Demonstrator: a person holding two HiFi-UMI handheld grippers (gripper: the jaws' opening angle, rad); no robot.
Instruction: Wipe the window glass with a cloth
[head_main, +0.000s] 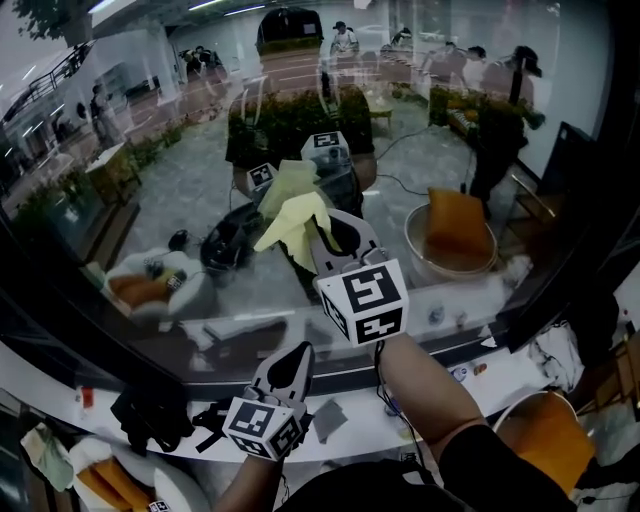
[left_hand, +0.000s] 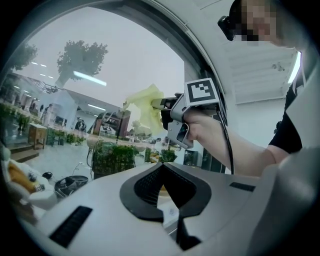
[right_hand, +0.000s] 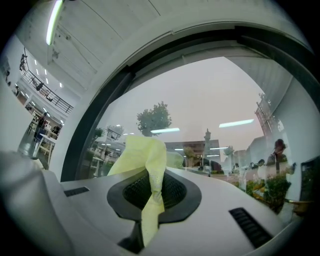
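Right gripper (right_hand: 152, 194) pinches yellow cloth (right_hand: 145, 155), seemingly pointing lengthwise at glass (right_hand: 210, 95).

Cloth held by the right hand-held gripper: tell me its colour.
Plain pale yellow, no pattern. The thin yellow fabric cloth shows best in the right gripper view.

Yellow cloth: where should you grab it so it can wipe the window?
Pinch its bunched middle, coming from the room side, as the right tool does now. The yellow cloth is soft and floppy, so a gathered fold probably holds firmly. The loose flap sticks out past the tips, towards the window glass.
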